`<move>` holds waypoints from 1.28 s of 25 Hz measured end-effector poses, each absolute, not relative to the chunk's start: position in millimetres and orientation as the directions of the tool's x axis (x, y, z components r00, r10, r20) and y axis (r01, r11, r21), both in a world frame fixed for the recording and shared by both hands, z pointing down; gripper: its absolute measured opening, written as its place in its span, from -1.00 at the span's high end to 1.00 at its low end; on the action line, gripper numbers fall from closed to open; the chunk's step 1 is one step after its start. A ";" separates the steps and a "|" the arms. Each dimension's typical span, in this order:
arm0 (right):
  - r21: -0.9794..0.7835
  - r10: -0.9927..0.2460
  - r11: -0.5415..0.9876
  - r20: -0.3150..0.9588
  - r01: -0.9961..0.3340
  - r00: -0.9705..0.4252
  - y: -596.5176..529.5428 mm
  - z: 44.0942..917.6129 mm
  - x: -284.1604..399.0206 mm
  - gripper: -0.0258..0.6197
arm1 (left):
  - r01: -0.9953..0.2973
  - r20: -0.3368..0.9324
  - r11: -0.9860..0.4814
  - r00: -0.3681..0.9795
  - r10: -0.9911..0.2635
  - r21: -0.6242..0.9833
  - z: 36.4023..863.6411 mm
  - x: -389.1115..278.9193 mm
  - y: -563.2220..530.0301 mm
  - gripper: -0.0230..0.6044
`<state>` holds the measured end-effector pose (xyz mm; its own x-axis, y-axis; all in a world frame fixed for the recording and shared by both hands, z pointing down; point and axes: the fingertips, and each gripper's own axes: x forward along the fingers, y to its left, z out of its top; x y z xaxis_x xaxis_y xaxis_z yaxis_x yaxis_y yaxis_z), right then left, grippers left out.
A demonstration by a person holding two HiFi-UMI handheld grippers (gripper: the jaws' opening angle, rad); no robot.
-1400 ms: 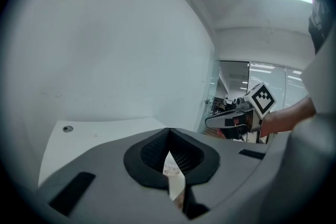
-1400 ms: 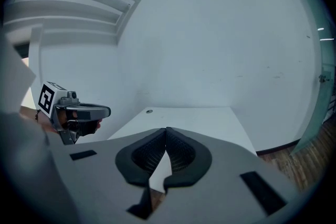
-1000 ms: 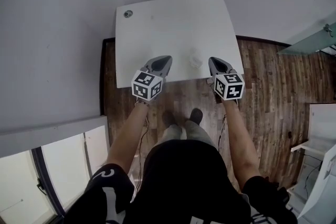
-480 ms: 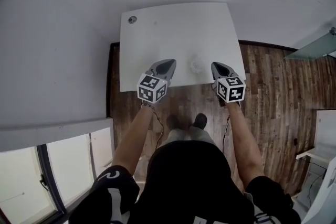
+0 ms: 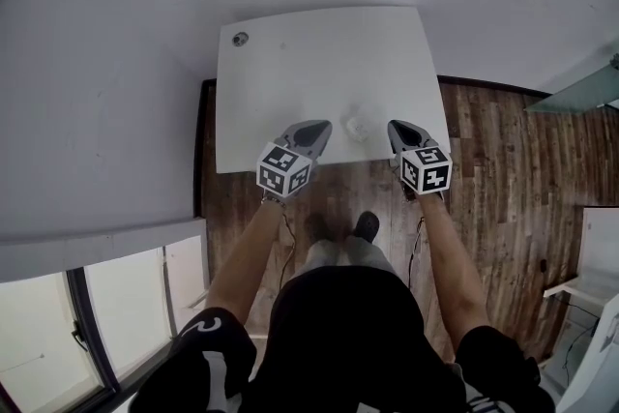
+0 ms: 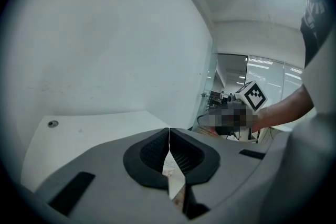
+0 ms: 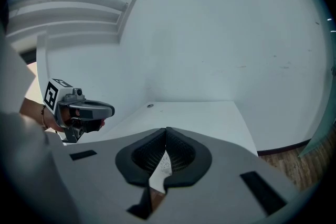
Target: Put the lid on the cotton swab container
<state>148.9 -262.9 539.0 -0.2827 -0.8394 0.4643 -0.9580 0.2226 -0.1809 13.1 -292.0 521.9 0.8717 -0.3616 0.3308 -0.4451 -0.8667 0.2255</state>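
Note:
A small clear cotton swab container (image 5: pixel 358 127) sits near the front edge of the white table (image 5: pixel 319 63), seen in the head view. I cannot tell its lid apart from it. My left gripper (image 5: pixel 317 132) hovers over the front edge just left of the container, jaws shut and empty. My right gripper (image 5: pixel 398 131) hangs just right of it, also shut with nothing held. In the left gripper view the left gripper (image 6: pixel 169 131) has its pads pressed together. The right gripper (image 7: pixel 166 130) shows the same in its own view, with the left gripper (image 7: pixel 107 110) at its left.
A round grey grommet (image 5: pixel 240 40) sits at the table's far left corner. White walls close in behind and to the left. Dark wooden floor (image 5: pixel 503 169) lies around the table, with my feet (image 5: pixel 365 225) just below its front edge.
The head view shifted, so the table sits a little lower in the picture. Both grippers edged slightly closer to the container, the left one moving right. Jaws stayed shut.

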 end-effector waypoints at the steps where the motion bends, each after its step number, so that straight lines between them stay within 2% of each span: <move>1: -0.184 -0.837 0.226 0.465 -0.957 -0.287 -264.0 540.1 150.2 0.88 | -0.442 0.333 -0.868 0.873 -0.358 0.226 525.0 14.8 -291.8 0.84; 7: -0.197 -0.824 0.240 0.477 -0.951 -0.307 -268.0 549.5 157.5 0.88 | -0.421 0.335 -0.870 0.883 -0.328 0.258 545.9 22.6 -289.5 0.83; 13: -0.198 -0.818 0.259 0.475 -0.945 -0.324 -276.1 558.0 161.5 0.88 | -0.393 0.368 -0.871 0.888 -0.276 0.295 574.6 30.5 -278.4 0.42; 25: -0.214 -0.813 0.263 0.476 -0.941 -0.336 -292.8 586.1 169.7 0.88 | -0.353 0.428 -0.886 0.880 -0.206 0.300 630.8 52.9 -271.9 0.04; 32: -0.220 -0.808 0.261 0.483 -0.940 -0.338 -302.8 607.9 174.9 0.87 | -0.376 0.473 -0.886 0.854 -0.216 0.273 679.7 70.8 -278.6 -0.14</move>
